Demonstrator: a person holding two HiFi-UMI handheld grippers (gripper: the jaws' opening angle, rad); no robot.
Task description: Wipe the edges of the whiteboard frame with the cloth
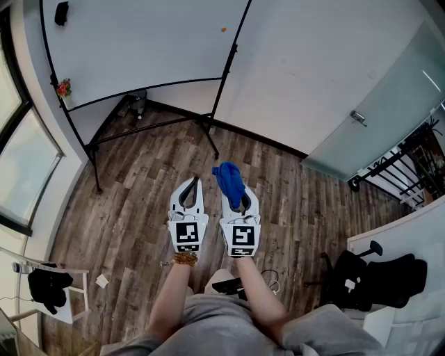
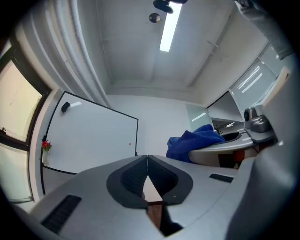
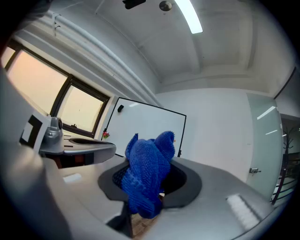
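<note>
1. Standing on the wood floor point(image 1: 139, 188), facing the whiteboard point(image 1: 146, 42) on its black wheeled stand. The board is well apart from both grippers, across open floor.
2. The right gripper point(image 1: 238, 198) has its fingers clamped on the blue cloth point(image 1: 229, 182). In the right gripper view the cloth point(image 3: 147, 178) is bunched between the pads and bulges out above and below them. It is a wad, not a flat fold.
3. The left gripper point(image 1: 195, 188) carries nothing. The left gripper view shows its fingers pressed together at the tips, with only a sliver of floor visible behind them. It sits just beside the right gripper, almost parallel to it.
4. The frame point(image 1: 229, 62) is a thin black edging. The right upright and the lower rail are plain in the head view, and the left upright runs down by the window. The top rail is out of the head view but shows in both gripper views.
5. On the board there is a dark object at the upper left point(image 1: 61, 12), probably an eraser. Something small and red point(image 1: 64, 87) sits at the lower left corner. Both lie close to the frame line.
6. Progress, as I judge it: the cloth is picked up and ready, but wiping has not begun. The cloth touches no edge, so all four sides are left to do.
7. Likely next need: close the distance and put the cloth on one rail. The wad may want flattening to track such a narrow edge.
</note>
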